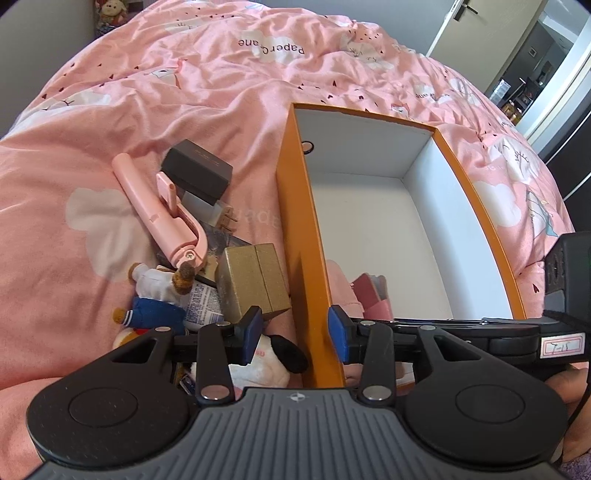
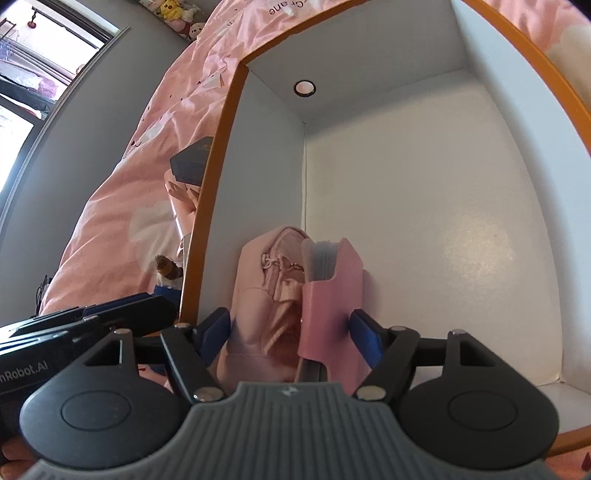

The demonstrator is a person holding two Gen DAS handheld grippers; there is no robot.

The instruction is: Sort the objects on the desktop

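The left gripper (image 1: 295,332) stands open astride the near left wall of the orange cardboard box with a white inside (image 1: 369,206), pads clear of it; the right gripper (image 2: 291,332) sits inside that box with its blue pads spread around a pink card wallet (image 2: 325,306) and soft pink pouch (image 2: 258,295), whether they press I cannot tell. Left of the box, a gold box (image 1: 255,280), pink folding stick (image 1: 166,206), dark box (image 1: 199,170) and plush toys (image 1: 159,295) lie heaped on the crumpled pink printed quilt (image 1: 184,74). Grey walls, a window (image 2: 37,74) and a door (image 1: 491,22) lie beyond.

Black hand-held gripper (image 1: 299,332), blue pads (image 1: 338,328), ribbed grey base, silver screws
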